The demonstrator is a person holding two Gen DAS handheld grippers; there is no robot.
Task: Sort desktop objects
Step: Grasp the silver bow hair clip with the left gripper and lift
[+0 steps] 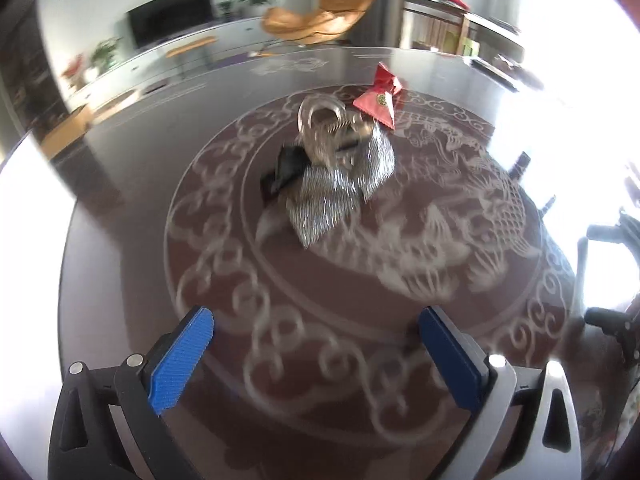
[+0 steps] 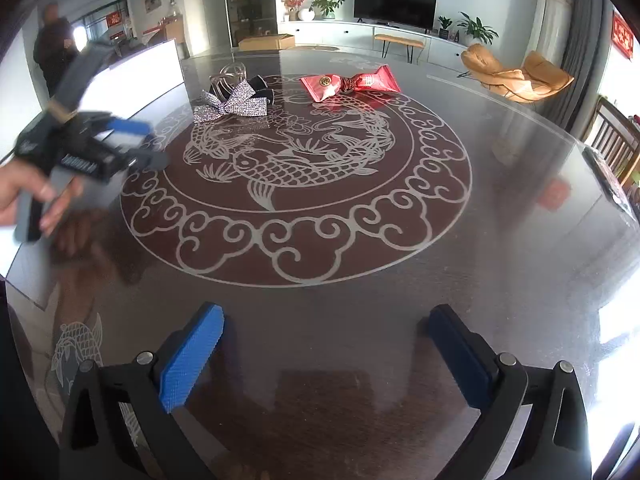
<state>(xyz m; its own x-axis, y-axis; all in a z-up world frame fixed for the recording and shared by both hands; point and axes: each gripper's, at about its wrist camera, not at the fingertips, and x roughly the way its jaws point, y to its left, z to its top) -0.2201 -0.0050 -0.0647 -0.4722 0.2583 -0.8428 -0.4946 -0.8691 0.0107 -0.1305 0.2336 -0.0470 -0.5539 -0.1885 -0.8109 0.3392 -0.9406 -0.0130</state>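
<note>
Both tools gape empty, left tool (image 1: 316,356) and right tool (image 2: 326,354). Sorting looks unstarted. Next I'd grab the silver bow (image 1: 340,184), centre frame.

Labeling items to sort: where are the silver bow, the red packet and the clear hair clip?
silver bow (image 2: 232,106): right wrist view, on its centre knot.
red packet (image 2: 326,85): right wrist view, on its left half.
clear hair clip (image 1: 320,116): left wrist view, on its curved top.

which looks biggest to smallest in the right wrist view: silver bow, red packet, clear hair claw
1. Red packet, the longest spread.
2. Silver bow, close behind; the two lie at similar depth, so the gap is slight.
3. Clear hair claw, smallest, though the bow hides part of it.
</note>
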